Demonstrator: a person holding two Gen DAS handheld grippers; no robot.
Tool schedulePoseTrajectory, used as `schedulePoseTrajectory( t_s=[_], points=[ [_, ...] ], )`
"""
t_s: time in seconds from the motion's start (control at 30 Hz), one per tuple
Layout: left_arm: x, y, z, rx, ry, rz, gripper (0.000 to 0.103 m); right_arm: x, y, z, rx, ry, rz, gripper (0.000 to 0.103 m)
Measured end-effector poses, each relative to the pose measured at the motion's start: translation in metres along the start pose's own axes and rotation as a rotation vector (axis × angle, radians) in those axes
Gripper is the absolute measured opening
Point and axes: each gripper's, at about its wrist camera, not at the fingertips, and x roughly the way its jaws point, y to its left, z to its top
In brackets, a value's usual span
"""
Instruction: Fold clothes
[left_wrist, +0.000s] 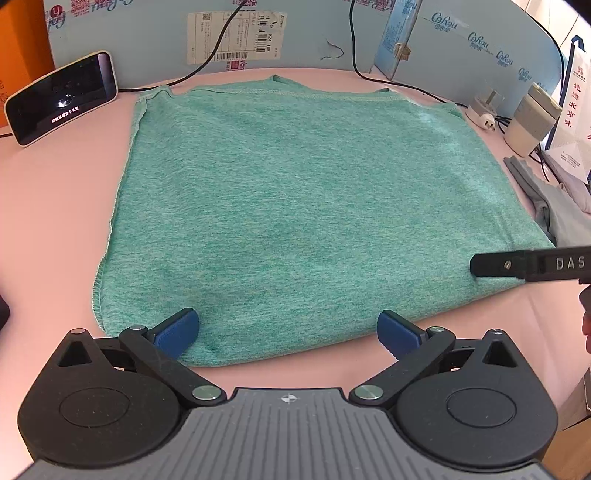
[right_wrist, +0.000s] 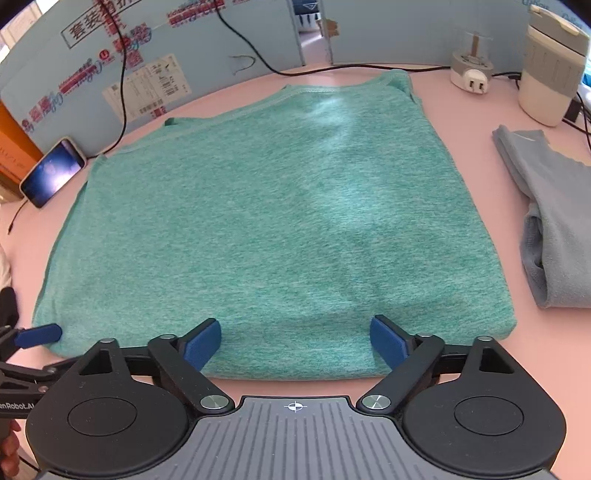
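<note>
On pink table (left_wrist: 55, 229), folded green garment (left_wrist: 295, 206) between spread tongs (left_wrist: 288, 334).

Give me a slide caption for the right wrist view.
Right gripper open over the near edge of a folded green shirt on the pink table.

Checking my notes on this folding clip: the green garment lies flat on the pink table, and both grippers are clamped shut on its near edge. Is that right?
Not quite. The green garment does lie flat on the pink table, but the left gripper and right gripper stand open over its near edge, gripping nothing, as both wrist views show.
</note>
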Motion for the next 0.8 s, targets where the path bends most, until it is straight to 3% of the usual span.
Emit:
schedulePoseTrajectory(
  t_s=[0.3, 0.8],
  points=[
    [0.000, -0.001, -0.003, -0.018, -0.035, 0.007, 0.103, 0.013, 0.027, -0.006, -0.165, 0.035, -0.095, 0.103],
    [0.003, -0.014, -0.014, 0.073, -0.077, 0.075, 0.103, 0.012, 0.027, -0.009, -0.179, 0.002, -0.093, 0.103]
  ],
)
